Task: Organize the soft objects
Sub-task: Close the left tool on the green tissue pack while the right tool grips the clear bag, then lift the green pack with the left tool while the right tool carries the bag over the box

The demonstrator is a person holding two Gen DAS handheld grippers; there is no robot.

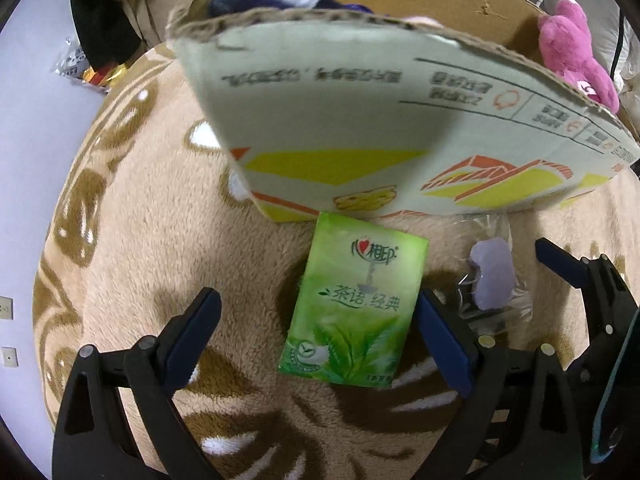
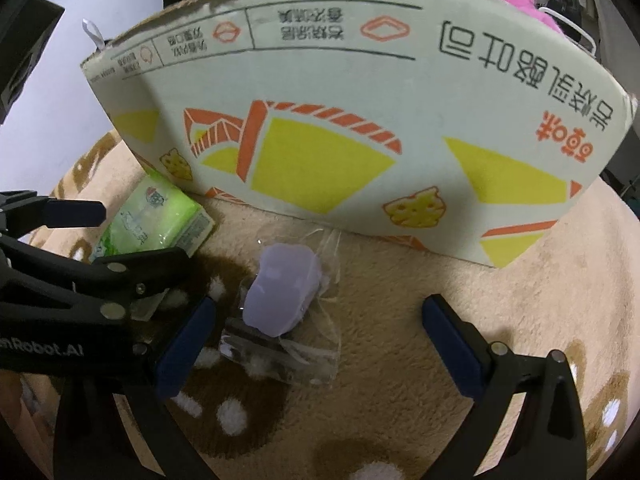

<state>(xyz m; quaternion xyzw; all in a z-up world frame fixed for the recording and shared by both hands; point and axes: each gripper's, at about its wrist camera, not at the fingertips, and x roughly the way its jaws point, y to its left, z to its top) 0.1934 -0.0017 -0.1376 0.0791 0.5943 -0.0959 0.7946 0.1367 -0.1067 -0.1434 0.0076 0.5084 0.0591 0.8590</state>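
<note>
**Spread tongs being lined up on two soft items in front of the box**

Blue-padded left tongs point(image 1: 316, 336) are being held spread wide around the green tissue pack point(image 1: 352, 304), which is lying flat on the plush brown-patterned blanket point(image 1: 132, 240), its far end touching the base of the cardboard box point(image 1: 360, 128). Nothing is being pinched yet. The right tongs point(image 2: 316, 344) are likewise being held open, with the lilac soft pad in its clear wrapper point(image 2: 284, 292) lying between the fingers but nearer the left one, close to the box wall.

The step in hand is judged to be the approach for grasping. Next, each pair is being called on to close on its item and lift it over the box's raised front wall, which is standing directly in the way. The two pairs of tongs are sitting just beside each other, so crowding is being risked. The crinkled wrapper may slip.

A pink plush toy point(image 1: 568, 52) is resting at the box's far right rim, and dark fabric point(image 1: 240, 0) is already lying inside.
</note>
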